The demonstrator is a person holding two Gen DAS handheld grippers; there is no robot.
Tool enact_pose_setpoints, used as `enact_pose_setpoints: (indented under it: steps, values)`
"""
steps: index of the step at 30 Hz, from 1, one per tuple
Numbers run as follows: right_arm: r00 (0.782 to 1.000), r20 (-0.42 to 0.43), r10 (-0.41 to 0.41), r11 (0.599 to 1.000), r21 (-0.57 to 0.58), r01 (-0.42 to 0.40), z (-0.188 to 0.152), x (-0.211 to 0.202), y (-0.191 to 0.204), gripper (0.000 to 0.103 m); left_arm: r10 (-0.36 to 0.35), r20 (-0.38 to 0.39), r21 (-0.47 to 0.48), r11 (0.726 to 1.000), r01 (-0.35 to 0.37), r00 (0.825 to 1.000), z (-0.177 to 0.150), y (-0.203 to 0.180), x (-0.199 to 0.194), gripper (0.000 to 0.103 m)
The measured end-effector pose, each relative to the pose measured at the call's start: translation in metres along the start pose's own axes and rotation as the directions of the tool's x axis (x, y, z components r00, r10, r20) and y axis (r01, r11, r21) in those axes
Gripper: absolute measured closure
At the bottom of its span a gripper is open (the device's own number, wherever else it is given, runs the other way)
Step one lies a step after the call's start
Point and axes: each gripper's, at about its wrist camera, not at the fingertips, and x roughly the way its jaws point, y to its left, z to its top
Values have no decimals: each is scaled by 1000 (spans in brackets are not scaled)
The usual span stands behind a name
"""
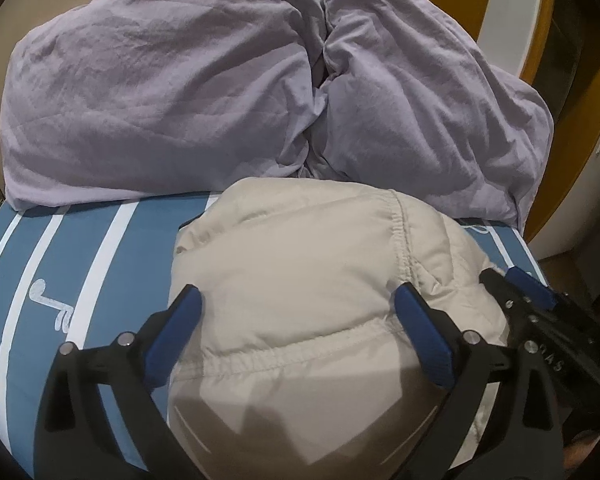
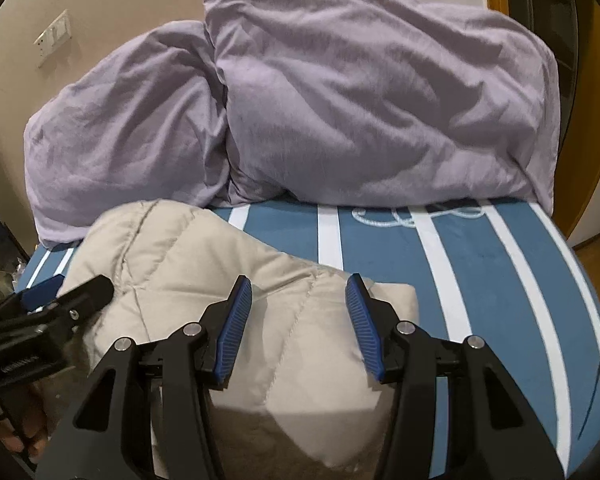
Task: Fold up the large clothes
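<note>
Cut off by the lower edge: folded beige quilted jacket (near hem unseen), hiding part of blue white-striped bedsheet.

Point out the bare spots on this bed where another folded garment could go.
Bare striped sheet lies right of the beige jacket, below the lilac pillows. A narrower strip lies on its left. The head of the bed is crowded.
</note>
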Motion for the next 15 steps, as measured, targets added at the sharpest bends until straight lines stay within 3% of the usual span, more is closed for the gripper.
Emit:
enact_pose_setpoints:
  steps: [15]
  values:
    - [1000, -8, 21, 999, 37, -21, -20, 25, -10, 50, 1, 34, 12, 1000, -1, 999, -13, -1, 16, 2]
